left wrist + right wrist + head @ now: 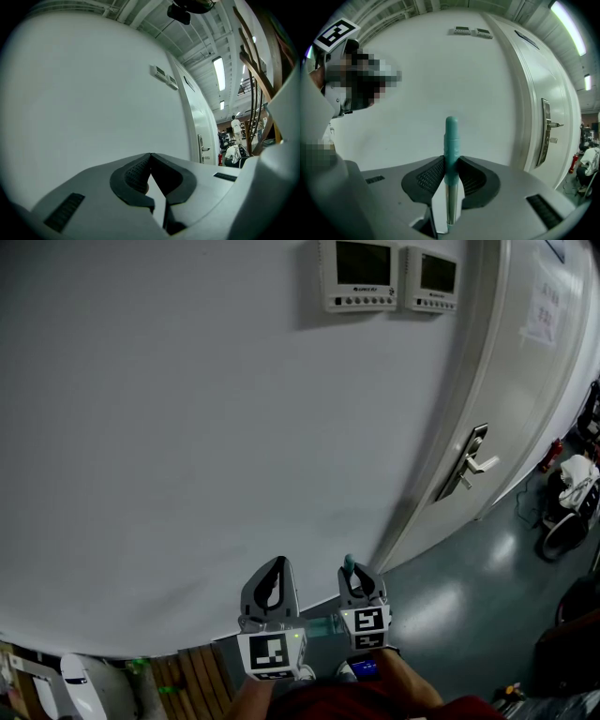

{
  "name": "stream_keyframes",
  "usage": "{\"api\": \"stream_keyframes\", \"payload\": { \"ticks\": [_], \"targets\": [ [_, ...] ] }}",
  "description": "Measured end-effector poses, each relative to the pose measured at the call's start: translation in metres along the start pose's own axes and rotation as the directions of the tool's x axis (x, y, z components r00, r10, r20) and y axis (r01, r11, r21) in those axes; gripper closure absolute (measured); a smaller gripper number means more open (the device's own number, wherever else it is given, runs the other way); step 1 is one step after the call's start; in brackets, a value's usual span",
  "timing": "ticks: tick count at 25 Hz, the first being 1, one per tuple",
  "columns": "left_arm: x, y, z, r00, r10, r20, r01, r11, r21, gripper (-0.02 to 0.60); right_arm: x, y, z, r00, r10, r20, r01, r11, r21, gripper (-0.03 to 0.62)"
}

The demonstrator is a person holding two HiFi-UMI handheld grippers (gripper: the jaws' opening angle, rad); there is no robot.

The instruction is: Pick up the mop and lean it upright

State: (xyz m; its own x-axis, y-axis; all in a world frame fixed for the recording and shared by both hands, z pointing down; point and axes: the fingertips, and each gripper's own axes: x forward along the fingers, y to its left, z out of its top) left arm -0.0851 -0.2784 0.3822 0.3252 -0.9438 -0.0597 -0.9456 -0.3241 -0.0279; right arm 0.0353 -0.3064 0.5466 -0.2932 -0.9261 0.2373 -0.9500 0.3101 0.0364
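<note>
Only the top of the mop shows: a teal grip (451, 136) over a metal shaft, standing upright in front of the white wall. My right gripper (451, 161) is shut on it, with both ribbed pads pressing the teal grip. In the head view the teal tip (349, 564) pokes up above the right gripper (360, 585). The mop's head and lower shaft are hidden. My left gripper (271, 589) is beside it on the left, apart from the mop. Its jaws (150, 155) meet at the tips with nothing between them.
A white wall (206, 427) fills the view ahead, with two control panels (358, 276) high up. To the right is a white door (525, 381) with a lever handle (472, 461). Wooden slats (197, 673) lie low at the left. Bags (572, 486) sit on the floor far right.
</note>
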Motion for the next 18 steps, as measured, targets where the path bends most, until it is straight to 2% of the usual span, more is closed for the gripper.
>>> {"api": "stream_keyframes", "payload": {
  "ticks": [8, 18],
  "targets": [
    [-0.003, 0.001, -0.001, 1.0, 0.004, -0.003, -0.004, 1.0, -0.004, 0.568, -0.014, 0.002, 0.007, 1.0, 0.002, 0.017, -0.002, 1.0, 0.005, 0.49],
    [-0.003, 0.0, 0.001, 1.0, 0.001, 0.009, -0.001, 1.0, 0.0, 0.568, -0.047, -0.005, 0.053, 0.988, 0.001, 0.155, -0.001, 1.0, 0.0, 0.49]
  ]
}}
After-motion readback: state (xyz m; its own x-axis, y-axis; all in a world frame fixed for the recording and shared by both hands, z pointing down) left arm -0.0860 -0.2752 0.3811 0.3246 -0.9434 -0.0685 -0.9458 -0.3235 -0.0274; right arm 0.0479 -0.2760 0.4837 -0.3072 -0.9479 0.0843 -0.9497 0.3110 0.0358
